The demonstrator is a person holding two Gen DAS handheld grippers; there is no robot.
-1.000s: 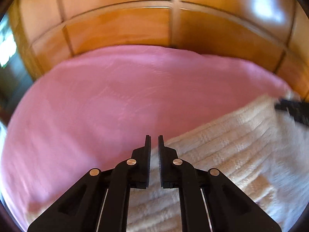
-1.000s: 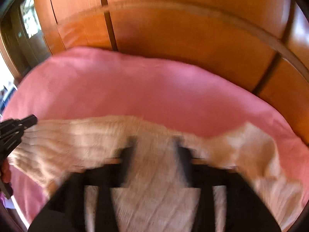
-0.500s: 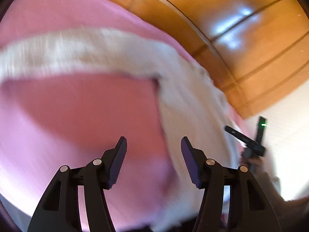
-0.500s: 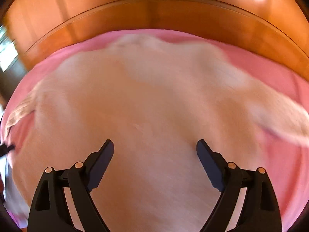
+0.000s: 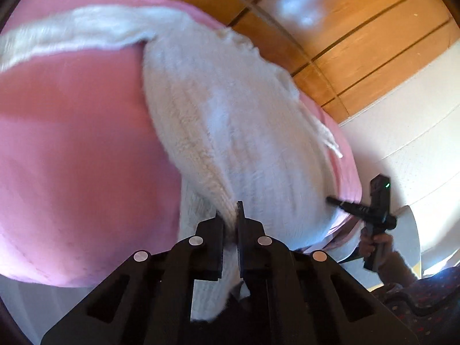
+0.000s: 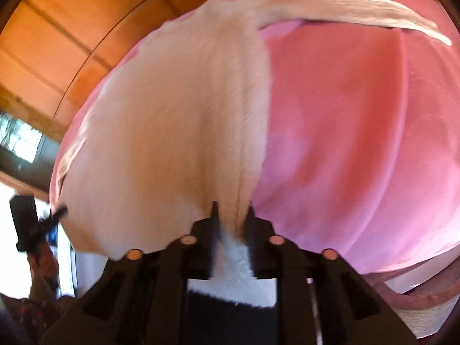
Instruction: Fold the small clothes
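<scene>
A cream knitted sweater (image 5: 230, 120) lies on a pink cloth (image 5: 72, 143) that covers the table. One sleeve stretches left along the far side. My left gripper (image 5: 230, 215) is shut on the sweater's near edge, with fabric pinched between its fingers. In the right wrist view the sweater (image 6: 172, 120) fills the left half, with a sleeve (image 6: 359, 8) running to the far right. My right gripper (image 6: 231, 215) is shut on the sweater's near edge. Each gripper shows small in the other's view, the right one (image 5: 356, 208) and the left one (image 6: 43, 215) at the hem's opposite corners.
The pink cloth (image 6: 359, 143) drapes over the table's near edge. A wooden panelled wall (image 5: 359, 28) stands behind the table. A white wall (image 5: 417, 100) is on the right. The person's hand (image 5: 373, 244) holds the right gripper.
Both grippers have come down to the sweater's near edge and shut on it; half a second ago both were open above the sweater.
</scene>
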